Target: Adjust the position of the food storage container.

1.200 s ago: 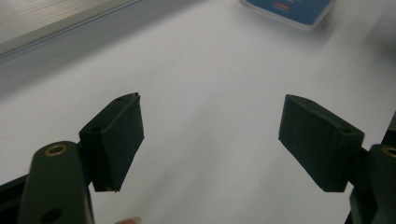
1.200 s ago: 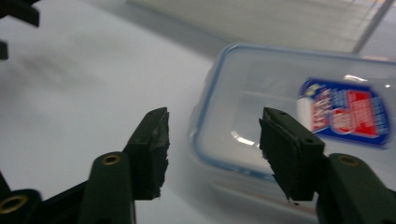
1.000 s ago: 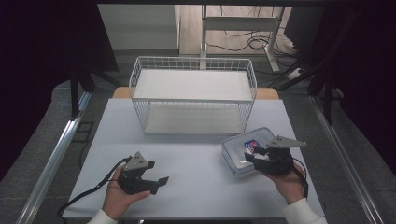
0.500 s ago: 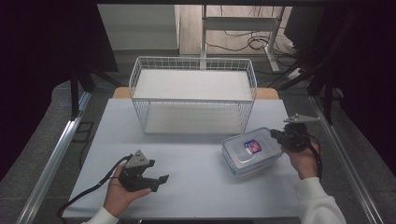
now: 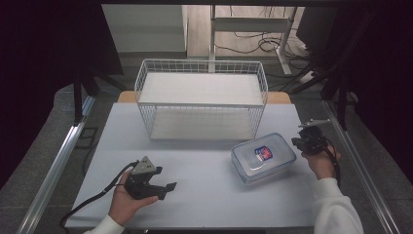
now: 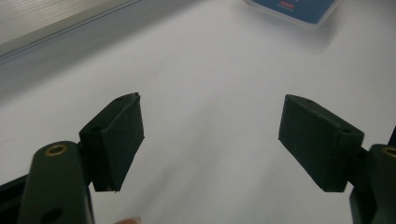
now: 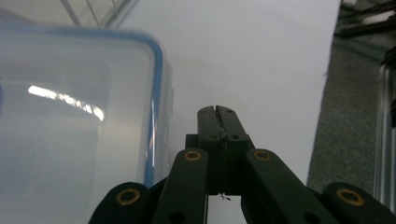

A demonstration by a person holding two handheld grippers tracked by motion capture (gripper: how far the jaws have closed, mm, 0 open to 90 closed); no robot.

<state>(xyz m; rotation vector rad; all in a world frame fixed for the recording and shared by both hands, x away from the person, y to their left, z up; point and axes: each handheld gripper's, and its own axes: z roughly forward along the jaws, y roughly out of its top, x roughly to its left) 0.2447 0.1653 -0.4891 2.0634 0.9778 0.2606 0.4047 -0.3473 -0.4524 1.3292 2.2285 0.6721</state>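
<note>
A clear plastic container with a blue-rimmed lid and a small label lies on the white table, right of centre. My right gripper is just off its right end, shut with nothing between its jaws. In the right gripper view the closed jaws lie beside the container's blue edge without touching it. My left gripper rests in a hand at the front left, open and empty. The left gripper view has its pads wide apart over bare table, with the container's corner far off.
A white wire rack with two shelves stands at the back of the table. Metal rails run along both sides. The table's right edge is close behind my right hand. Cables lie on the floor beyond.
My right gripper has left the container's lid, swung out to its right end, and its jaws have shut. The left gripper and the container have kept still.
</note>
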